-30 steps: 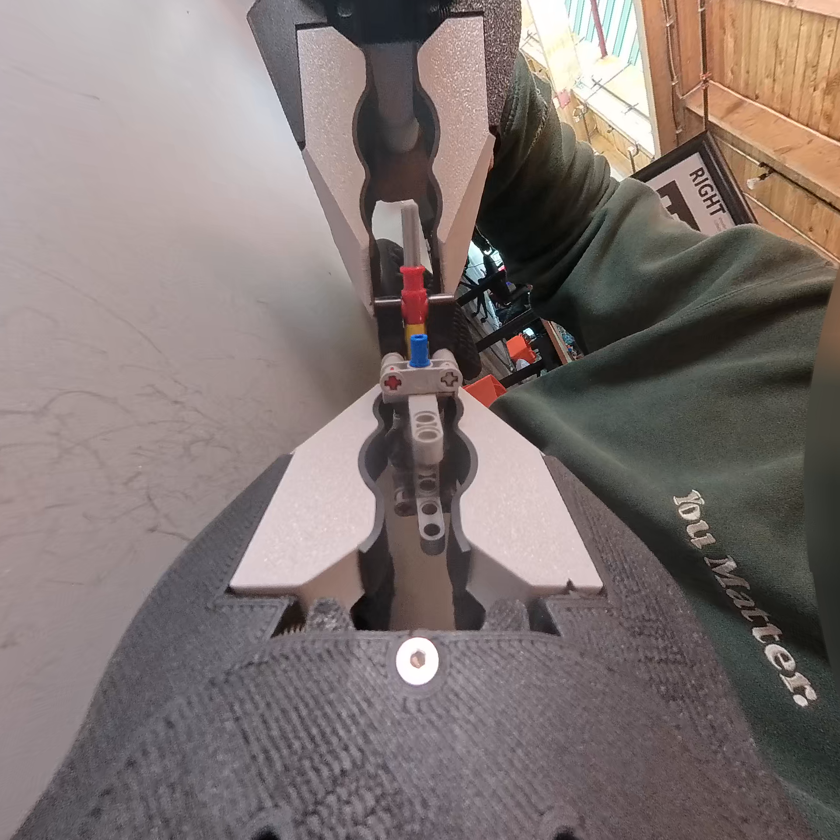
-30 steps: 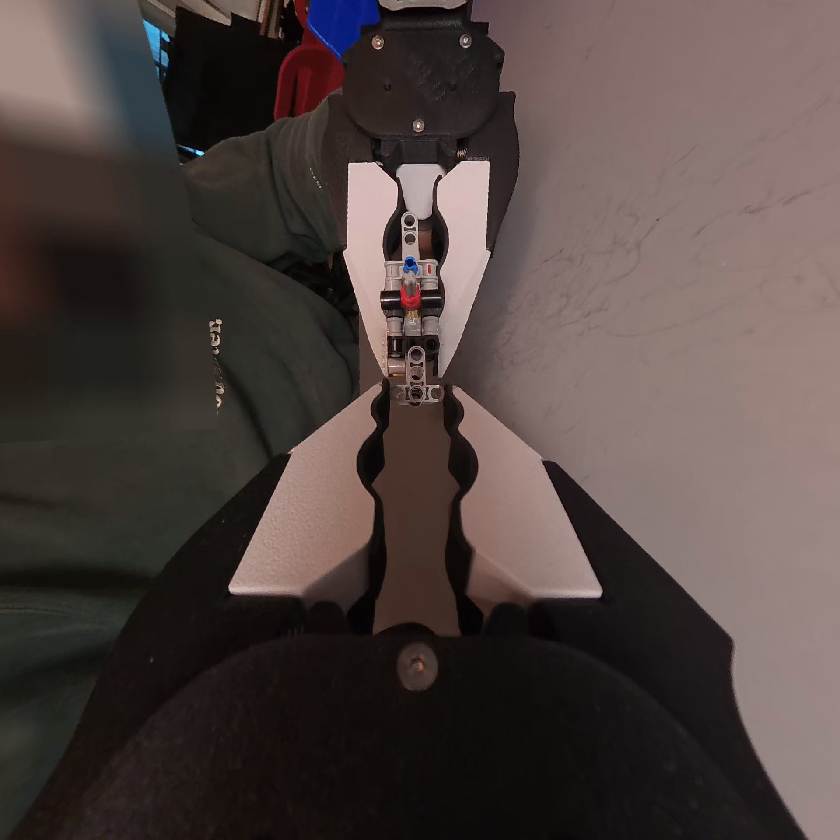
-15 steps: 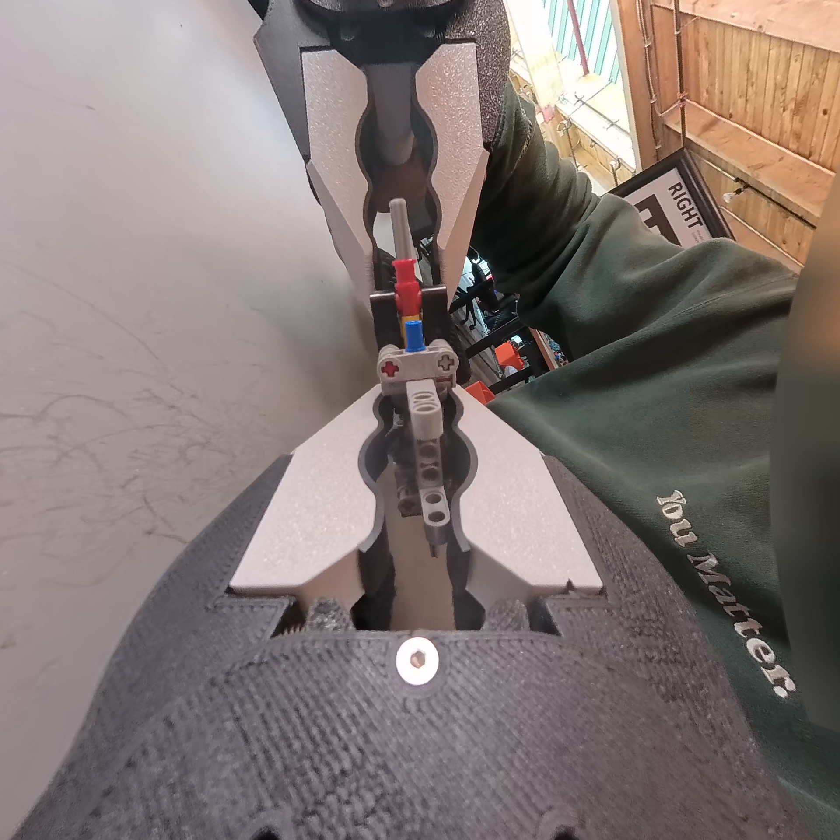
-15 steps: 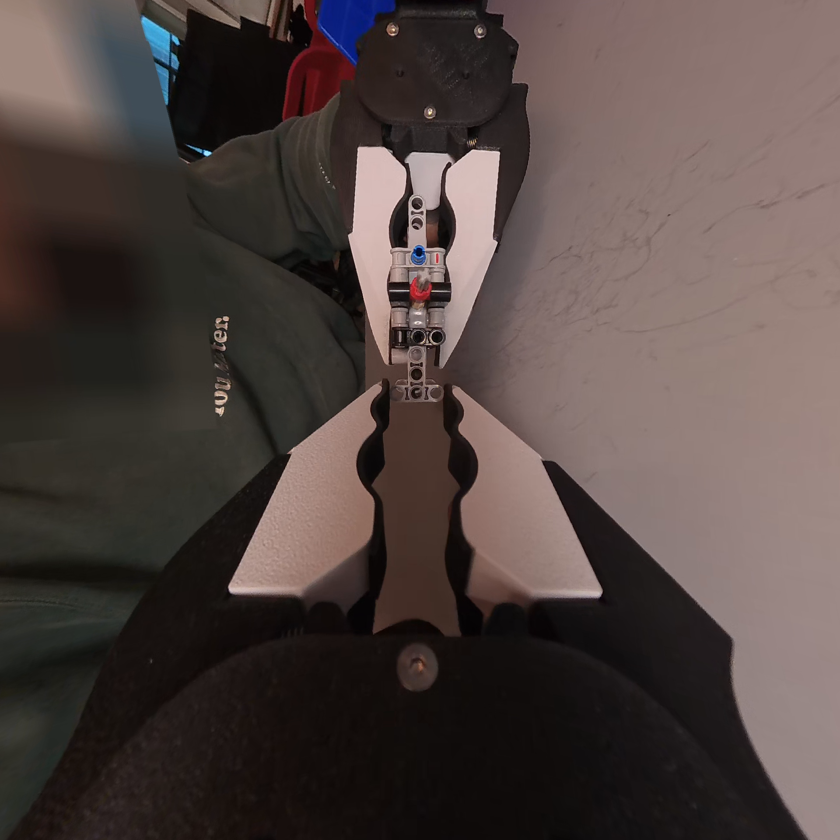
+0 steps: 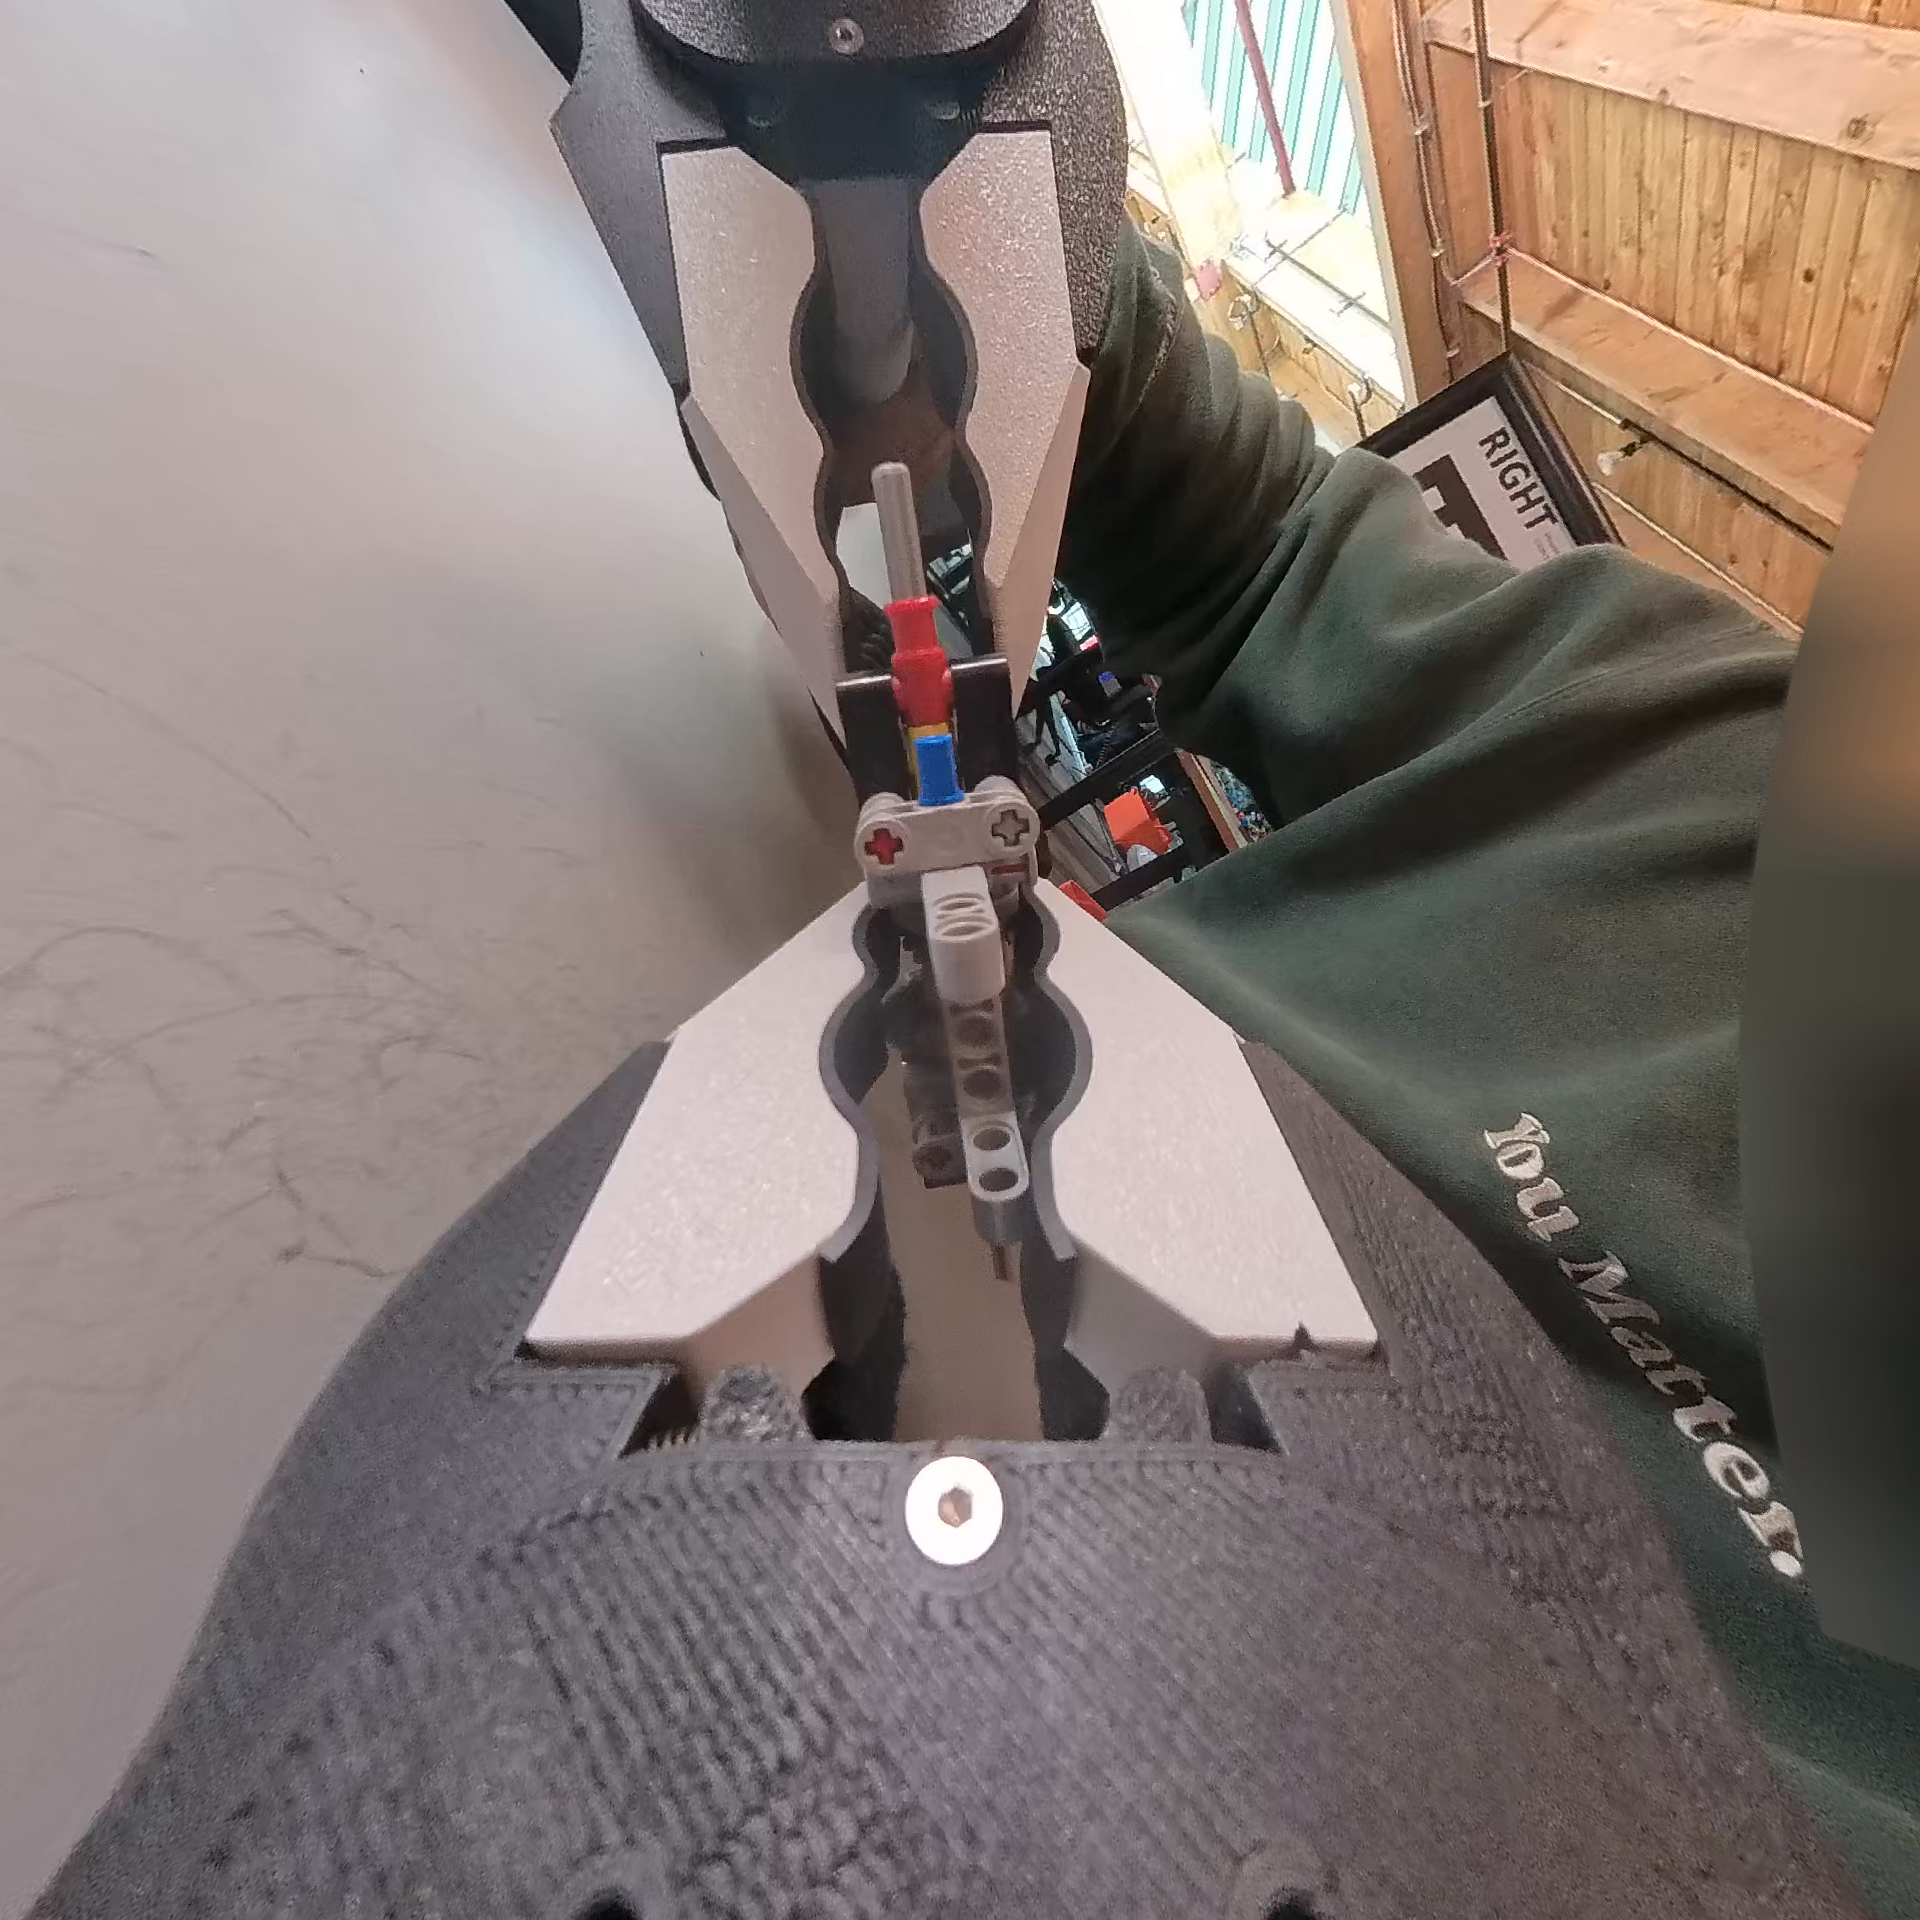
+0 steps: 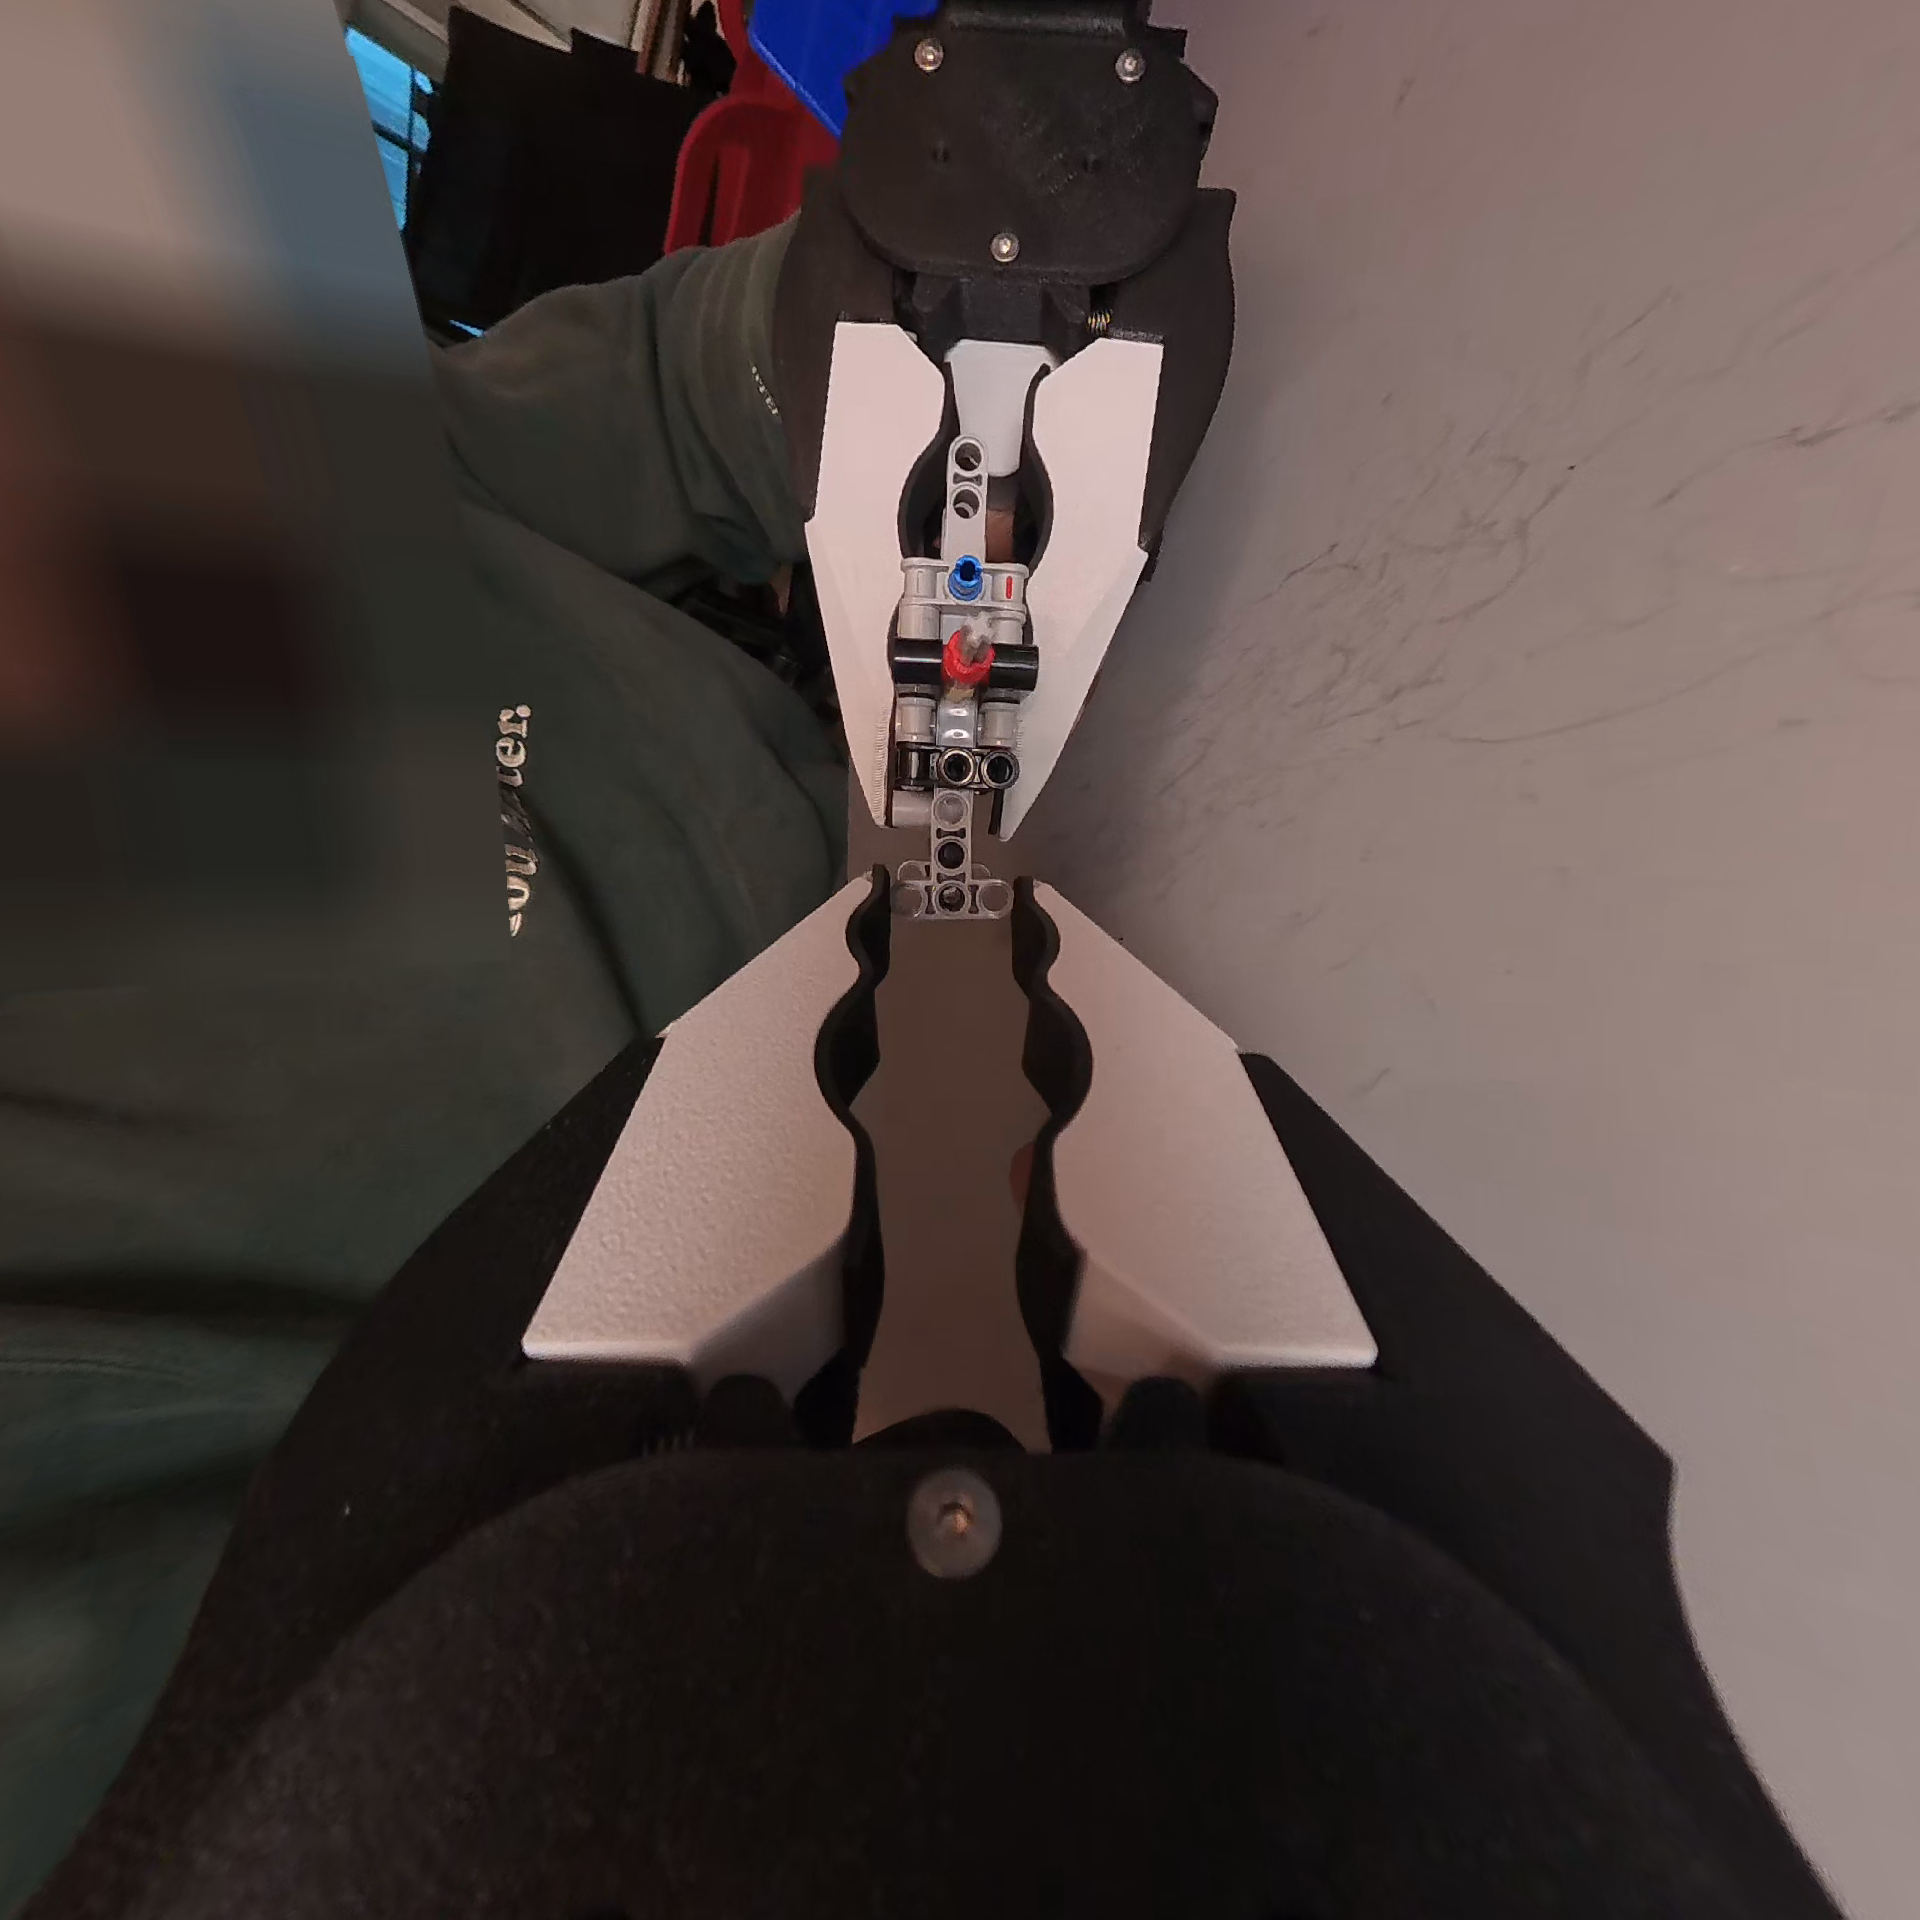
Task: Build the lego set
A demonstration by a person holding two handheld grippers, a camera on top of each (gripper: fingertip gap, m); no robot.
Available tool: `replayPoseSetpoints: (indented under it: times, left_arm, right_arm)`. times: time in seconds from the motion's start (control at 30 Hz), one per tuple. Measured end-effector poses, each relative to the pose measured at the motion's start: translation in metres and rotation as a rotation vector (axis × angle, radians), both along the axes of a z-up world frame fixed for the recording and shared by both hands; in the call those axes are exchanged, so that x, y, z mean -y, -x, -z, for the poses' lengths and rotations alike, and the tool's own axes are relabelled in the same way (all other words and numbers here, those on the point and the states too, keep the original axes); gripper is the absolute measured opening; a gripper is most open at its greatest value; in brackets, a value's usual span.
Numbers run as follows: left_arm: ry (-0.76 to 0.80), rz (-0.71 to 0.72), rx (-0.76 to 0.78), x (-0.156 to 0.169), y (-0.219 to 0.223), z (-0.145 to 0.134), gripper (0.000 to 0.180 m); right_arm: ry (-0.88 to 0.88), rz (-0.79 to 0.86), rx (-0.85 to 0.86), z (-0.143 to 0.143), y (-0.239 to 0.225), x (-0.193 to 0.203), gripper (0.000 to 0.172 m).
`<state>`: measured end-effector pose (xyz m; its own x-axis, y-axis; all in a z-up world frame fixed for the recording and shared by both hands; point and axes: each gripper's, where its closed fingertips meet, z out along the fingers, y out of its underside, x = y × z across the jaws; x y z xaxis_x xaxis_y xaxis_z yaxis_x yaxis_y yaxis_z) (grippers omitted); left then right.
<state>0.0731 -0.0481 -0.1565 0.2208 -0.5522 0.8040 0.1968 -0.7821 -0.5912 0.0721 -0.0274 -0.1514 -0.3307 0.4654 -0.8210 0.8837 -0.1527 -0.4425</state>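
My left gripper (image 5: 951,914) is shut on a small assembly (image 5: 940,836) of grey and black holed beams. A blue pin (image 5: 933,769), a red bush (image 5: 914,665) and a thin grey axle (image 5: 896,530) stick out of the assembly. My right gripper (image 6: 951,899) faces the left one tip to tip. It is shut on the grey T-shaped beam (image 6: 951,857) at the far end of the same assembly. The right gripper shows at the top of the left wrist view (image 5: 920,707), and the left gripper shows at the top of the right wrist view (image 6: 951,821). The assembly hangs in the air between them.
A pale, scuffed surface (image 5: 312,727) lies to one side and also shows in the right wrist view (image 6: 1507,727). A person's dark green sleeve (image 5: 1455,831) lies close on the other side. A wooden wall (image 5: 1662,260), a framed sign (image 5: 1496,488) and red and blue objects (image 6: 727,156) lie behind. Both grippers' tips are close together, under 4 cm apart.
Both grippers have kept their hold. In the right wrist view the left gripper has drifted slightly up, so more of the T-beam's stem shows between the tips. In the left wrist view more of the axle shows.
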Motion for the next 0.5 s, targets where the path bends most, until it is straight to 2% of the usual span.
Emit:
replayPoseSetpoints:
  times: [0.2, 0.4, 0.5]
  left_arm:
    - [-0.015, -0.019, 0.01, -0.002, 0.003, -0.003, 0.019]
    - [0.0, -0.022, -0.005, -0.002, 0.0, 0.0, 0.019]
    - [0.008, 0.011, -0.046, 0.002, -0.006, 0.006, 0.019]
  right_arm:
    - [0.018, -0.014, 0.004, -0.003, -0.002, 0.004, 0.022]
    - [-0.032, -0.014, 0.003, 0.002, -0.005, 0.004, 0.022]
    - [-0.115, -0.083, 0.015, 0.01, -0.013, 0.009, 0.021]
